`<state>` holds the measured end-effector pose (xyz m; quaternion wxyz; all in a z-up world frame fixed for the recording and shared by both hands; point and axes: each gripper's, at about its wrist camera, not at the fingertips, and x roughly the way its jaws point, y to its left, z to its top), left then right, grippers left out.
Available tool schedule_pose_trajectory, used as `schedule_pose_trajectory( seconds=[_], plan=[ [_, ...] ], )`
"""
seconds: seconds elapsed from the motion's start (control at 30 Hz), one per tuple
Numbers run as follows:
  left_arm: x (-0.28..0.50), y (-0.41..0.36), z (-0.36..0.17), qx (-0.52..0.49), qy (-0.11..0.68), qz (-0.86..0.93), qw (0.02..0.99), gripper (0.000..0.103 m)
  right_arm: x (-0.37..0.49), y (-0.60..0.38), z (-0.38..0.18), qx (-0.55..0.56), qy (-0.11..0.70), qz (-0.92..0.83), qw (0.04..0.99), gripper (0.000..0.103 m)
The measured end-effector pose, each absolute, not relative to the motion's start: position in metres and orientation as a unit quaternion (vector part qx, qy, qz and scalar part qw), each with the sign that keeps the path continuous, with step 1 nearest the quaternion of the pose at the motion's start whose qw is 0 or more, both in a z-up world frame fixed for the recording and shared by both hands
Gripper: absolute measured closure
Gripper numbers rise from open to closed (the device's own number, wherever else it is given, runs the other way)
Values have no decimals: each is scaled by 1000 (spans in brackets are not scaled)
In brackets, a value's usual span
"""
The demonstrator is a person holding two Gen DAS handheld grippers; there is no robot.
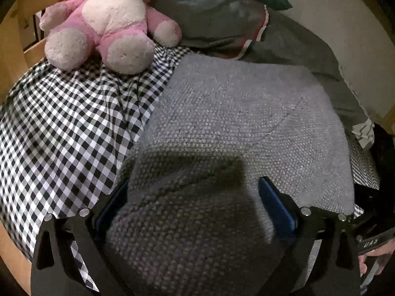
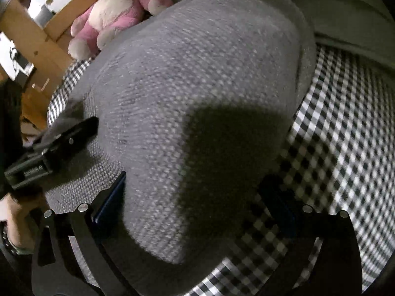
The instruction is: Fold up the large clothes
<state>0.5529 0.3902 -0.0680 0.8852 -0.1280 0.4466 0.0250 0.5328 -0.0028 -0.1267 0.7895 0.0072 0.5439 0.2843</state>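
Observation:
A grey knitted sweater [image 1: 246, 113] lies folded on a black-and-white checked sheet [image 1: 61, 128]. My left gripper [image 1: 195, 192] is open, its blue-padded jaws spread wide over the sweater's near folded edge. My right gripper [image 2: 195, 187] is open too, jaws wide apart over the sweater [image 2: 197, 74] at its near corner, where the checked sheet [image 2: 340, 143] shows. The left gripper [image 2: 74, 128] also shows in the right wrist view, resting on the sweater's left edge.
A pink and white plush toy [image 1: 111, 22] sits at the head of the bed, also in the right wrist view [image 2: 116, 7]. A grey pillow [image 1: 209, 12] and grey blanket [image 1: 308, 56] lie behind the sweater. A wooden bed frame [image 1: 12, 56] runs along the left.

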Motion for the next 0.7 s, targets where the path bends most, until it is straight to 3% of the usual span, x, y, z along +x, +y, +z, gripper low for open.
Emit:
schedule_pose_trajectory(
  seconds=[0.13, 0.27, 0.4, 0.7],
  plan=[
    [480, 376, -32, -115, 407, 41, 905, 4, 500, -28, -100, 42, 492, 276, 825, 3],
    [420, 347, 0, -59, 371, 57, 925, 4, 443, -53, -56, 1, 434, 248, 866, 3],
    [372, 336, 19, -90, 357, 57, 928, 4, 382, -74, -19, -30, 398, 224, 889, 3],
    [281, 277, 62, -34, 344, 97, 933, 4, 273, -118, 30, -63, 362, 207, 907, 3]
  ],
)
